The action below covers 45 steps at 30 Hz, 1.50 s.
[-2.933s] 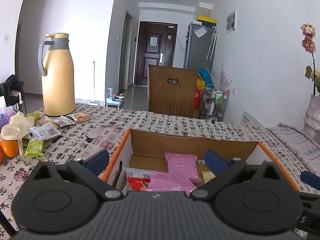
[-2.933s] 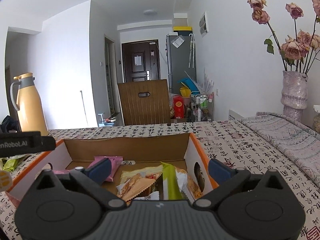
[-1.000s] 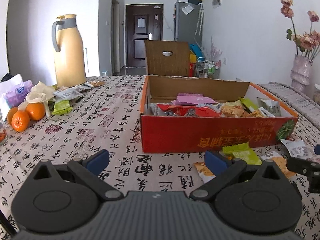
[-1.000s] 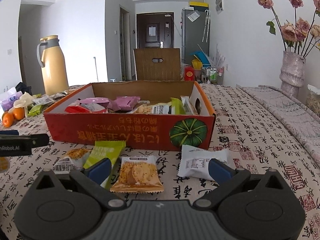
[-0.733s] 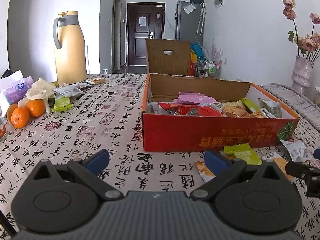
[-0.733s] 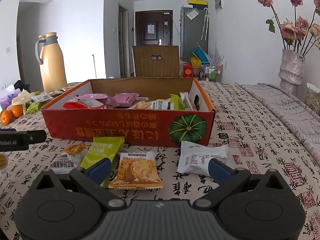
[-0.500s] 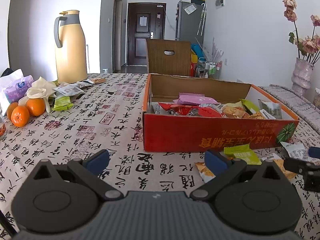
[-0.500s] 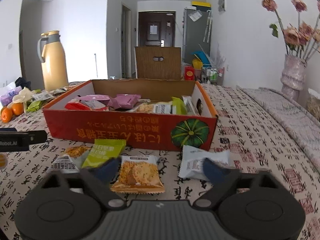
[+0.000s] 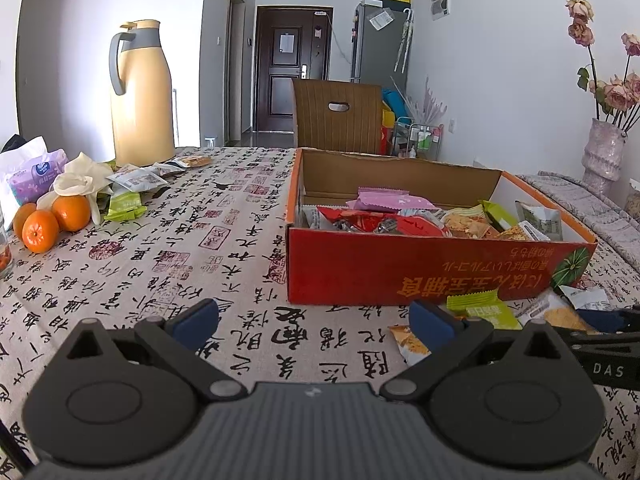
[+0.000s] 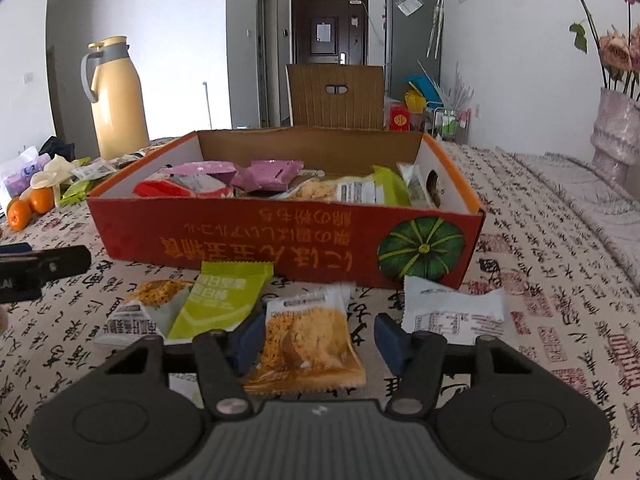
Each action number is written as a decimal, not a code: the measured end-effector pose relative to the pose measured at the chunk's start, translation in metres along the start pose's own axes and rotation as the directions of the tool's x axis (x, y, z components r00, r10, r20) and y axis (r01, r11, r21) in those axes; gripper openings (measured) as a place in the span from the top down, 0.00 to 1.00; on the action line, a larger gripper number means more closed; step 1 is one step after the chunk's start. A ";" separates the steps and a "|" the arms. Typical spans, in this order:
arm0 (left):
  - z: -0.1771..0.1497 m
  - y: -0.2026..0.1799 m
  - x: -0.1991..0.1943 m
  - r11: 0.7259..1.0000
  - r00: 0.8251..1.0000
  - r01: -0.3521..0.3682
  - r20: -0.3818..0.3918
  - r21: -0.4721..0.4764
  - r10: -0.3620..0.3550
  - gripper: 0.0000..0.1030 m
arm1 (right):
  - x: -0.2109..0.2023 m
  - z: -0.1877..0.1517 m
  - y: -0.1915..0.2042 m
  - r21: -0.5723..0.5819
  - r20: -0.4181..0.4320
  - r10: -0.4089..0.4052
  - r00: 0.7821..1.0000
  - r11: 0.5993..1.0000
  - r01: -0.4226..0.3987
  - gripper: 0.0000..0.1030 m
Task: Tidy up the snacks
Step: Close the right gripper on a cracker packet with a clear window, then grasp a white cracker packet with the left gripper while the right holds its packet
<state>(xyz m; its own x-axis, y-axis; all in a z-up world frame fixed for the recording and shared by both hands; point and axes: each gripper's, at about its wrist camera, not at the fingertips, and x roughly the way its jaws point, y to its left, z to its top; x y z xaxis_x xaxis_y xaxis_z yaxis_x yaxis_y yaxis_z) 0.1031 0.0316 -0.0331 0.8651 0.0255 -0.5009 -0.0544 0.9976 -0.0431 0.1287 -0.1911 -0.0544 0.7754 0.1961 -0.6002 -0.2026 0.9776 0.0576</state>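
Observation:
A red cardboard box [image 10: 280, 246] with a pumpkin print holds several snack packets; it also shows in the left wrist view [image 9: 420, 272]. In front of it lie an orange cracker packet [image 10: 306, 340], a green packet [image 10: 224, 300], a white packet [image 10: 452, 312] and another cracker packet [image 10: 148, 308]. My right gripper [image 10: 318, 340] is low over the table, its jaws partly closed around the orange cracker packet, not pressing it. My left gripper [image 9: 312, 320] is open and empty above bare tablecloth left of the box.
A yellow thermos jug [image 9: 140, 92], loose snack packets [image 9: 136, 184], oranges [image 9: 52, 220] and a tissue pack [image 9: 36, 176] sit at the far left. A flower vase [image 10: 616, 132] stands at the right. A wooden chair [image 9: 336, 116] is behind the table.
Both grippers pulled back from over the box to its front side. In the last half second my right gripper dropped toward the orange cracker packet and its jaws narrowed around it.

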 end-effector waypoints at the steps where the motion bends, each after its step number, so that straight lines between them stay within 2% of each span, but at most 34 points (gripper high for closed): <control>1: 0.000 0.000 0.000 1.000 1.000 0.000 -0.001 0.000 0.000 0.00 | 0.001 -0.001 0.000 0.000 -0.007 0.001 1.000 1.000 -0.001 0.43; 7: 0.000 0.000 0.001 1.000 1.000 -0.004 -0.006 -0.001 0.004 0.00 | 0.008 -0.007 0.003 -0.018 -0.026 0.001 1.000 1.000 -0.001 0.49; 14: -0.001 0.000 0.002 1.000 1.000 -0.007 -0.013 0.002 0.007 0.00 | 0.007 -0.008 0.004 -0.034 -0.021 0.002 1.000 0.999 -0.003 0.49; 19: 0.000 0.000 0.003 1.000 1.000 -0.010 -0.020 0.001 0.010 0.00 | 0.005 -0.008 0.003 -0.030 -0.014 0.010 1.000 1.000 -0.010 0.58; 27: 0.007 -0.001 0.004 1.000 0.998 0.001 -0.061 0.004 -0.001 0.00 | -0.008 -0.010 -0.004 0.009 0.067 0.009 0.998 1.000 -0.010 0.62; 33: 0.016 -0.019 -0.006 0.999 0.998 0.024 -0.063 0.031 -0.022 0.00 | -0.016 -0.010 -0.007 0.026 0.105 0.010 0.994 1.000 -0.012 0.62; 42: 0.014 -0.052 0.017 0.998 0.983 0.010 -0.186 0.059 0.002 0.00 | -0.020 -0.011 -0.009 0.035 0.137 0.011 0.990 0.999 -0.016 0.62; 45: 0.010 -0.058 0.023 0.998 0.980 0.001 -0.200 0.065 0.012 0.00 | -0.022 -0.012 -0.008 0.035 0.143 0.013 0.990 0.999 -0.018 0.62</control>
<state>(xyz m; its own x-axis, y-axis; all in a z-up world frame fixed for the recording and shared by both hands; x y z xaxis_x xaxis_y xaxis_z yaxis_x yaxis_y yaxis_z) 0.1308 -0.0253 -0.0338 0.7471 0.0236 -0.6643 -0.0208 0.9997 0.0121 0.1068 -0.2044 -0.0512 0.8501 0.2179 -0.4795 -0.1955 0.9759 0.0969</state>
